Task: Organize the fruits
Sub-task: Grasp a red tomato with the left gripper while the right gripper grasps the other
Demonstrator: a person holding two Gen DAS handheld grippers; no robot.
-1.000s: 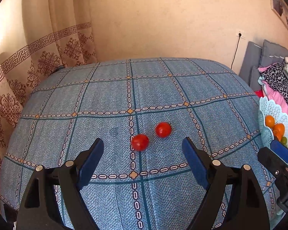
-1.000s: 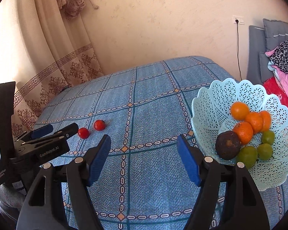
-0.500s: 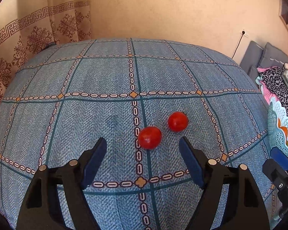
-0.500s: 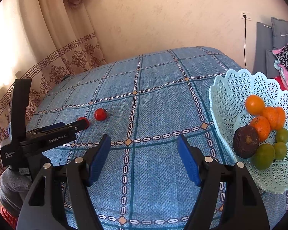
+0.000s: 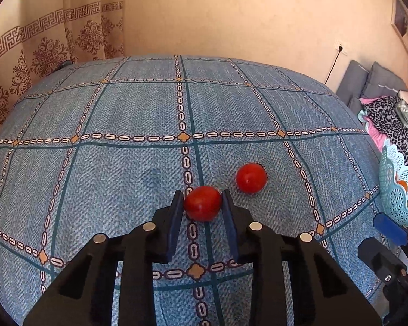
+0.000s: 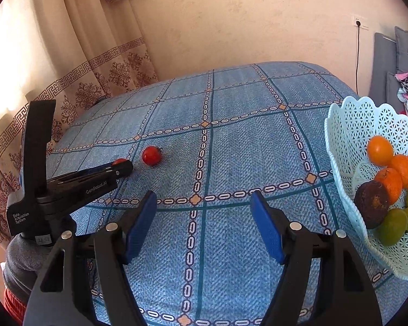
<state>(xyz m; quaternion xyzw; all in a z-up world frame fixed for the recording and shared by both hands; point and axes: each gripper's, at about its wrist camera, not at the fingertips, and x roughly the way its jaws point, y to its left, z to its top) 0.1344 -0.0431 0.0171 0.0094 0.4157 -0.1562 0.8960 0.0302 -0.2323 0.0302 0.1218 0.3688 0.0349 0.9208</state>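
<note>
Two red tomatoes lie on the blue checked bedspread [image 5: 122,114]. My left gripper [image 5: 202,198] points down at the nearer tomato [image 5: 203,203]. Its jaws are closing on that tomato, and both blue pads touch its sides. The second tomato [image 5: 251,178] rests free just to the right and behind. In the right wrist view the left gripper [image 6: 122,167] hides most of the gripped tomato [image 6: 119,160], with the free tomato [image 6: 151,155] beside it. My right gripper [image 6: 204,201] hangs open over bare cloth, nothing between its pads.
A pale blue lattice basket [image 6: 348,125] stands at the right edge of the bed with oranges [image 6: 380,149], green fruits [image 6: 393,225] and a dark brown fruit [image 6: 372,203] in it. Patterned curtains [image 6: 95,76] hang at the left. Cushions and clothes [image 5: 386,114] are piled at the right.
The left gripper came down and forward over the tomatoes, and its jaws went from wide apart to closed around the nearer one. The right gripper drifted left; the basket now sits further right in its view.
</note>
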